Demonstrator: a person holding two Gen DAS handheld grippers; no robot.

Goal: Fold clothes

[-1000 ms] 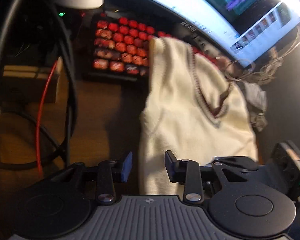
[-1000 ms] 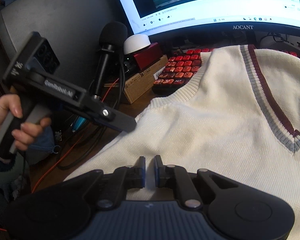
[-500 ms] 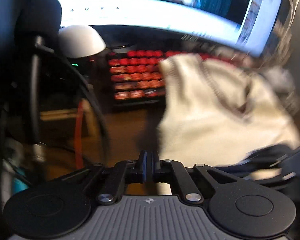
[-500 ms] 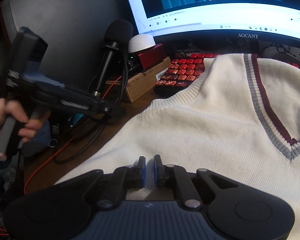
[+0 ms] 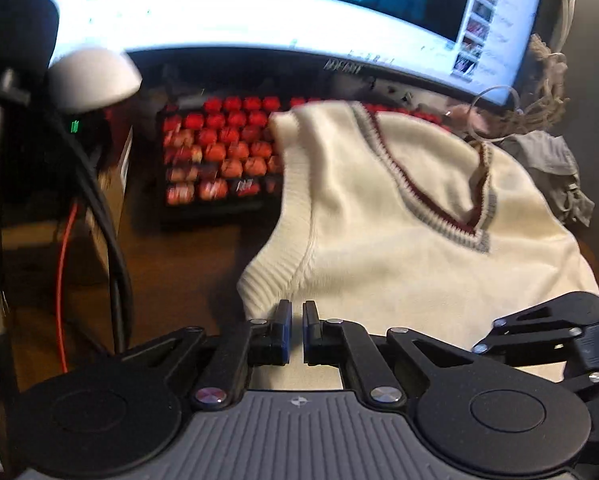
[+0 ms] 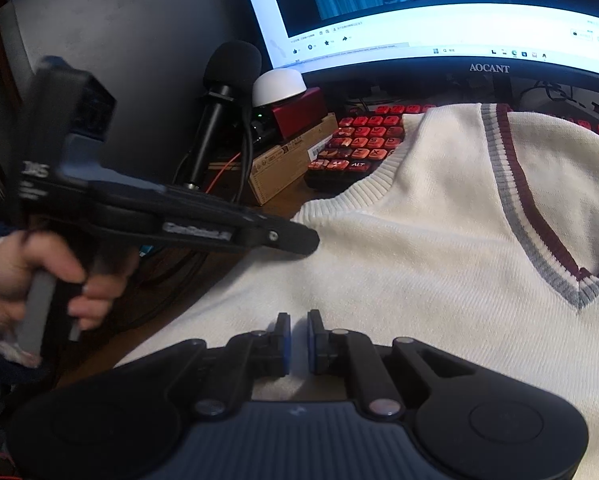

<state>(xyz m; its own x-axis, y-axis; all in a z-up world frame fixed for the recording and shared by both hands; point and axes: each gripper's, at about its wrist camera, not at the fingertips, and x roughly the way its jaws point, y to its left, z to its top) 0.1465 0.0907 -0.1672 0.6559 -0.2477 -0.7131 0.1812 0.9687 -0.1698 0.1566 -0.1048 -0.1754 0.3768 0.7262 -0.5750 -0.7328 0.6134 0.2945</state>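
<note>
— Found the cream knitted sleeveless V-neck vest with grey and maroon trim [image 5: 379,248]?

— Found it. Lay spread front up on the brown wooden counter [image 5: 203,264], with its shoulder part draped over the black keyboard with glowing red keys [image 5: 219,152], just below the wide curved lit monitor [image 6: 459,20].

— Checked the left black two-fingered tool [image 5: 296,330]?

— Checked. Stood closed down to a thin slit, tips right at the vest's ribbed armhole edge on its left side. Could not make out any knit pinched between the pads. Gripped at the handle by a bare hand [image 6: 27,280], blurred in the right wrist view.

— And the right black two-fingered tool [image 6: 298,338]?

— Closed to a narrow slit as well. Hung low over the vest's plain body, down and left of the point of the V. Showed cream knit through the slit, but could not tell pinched cloth from cloth merely lying behind.

— Noted anything else nearby?

— Noted a black foam-capped microphone [image 6: 231,68] left of the monitor, then a white dome-shaped object [image 5: 91,76] by a small red box [image 6: 299,114], and a brown cardboard box [image 6: 291,164] just beside the keyboard's left end. Saw black and orange cables trailing across the counter's left part. Saw also a crumpled grey cloth [image 5: 551,164] touching the vest's far right edge.
</note>
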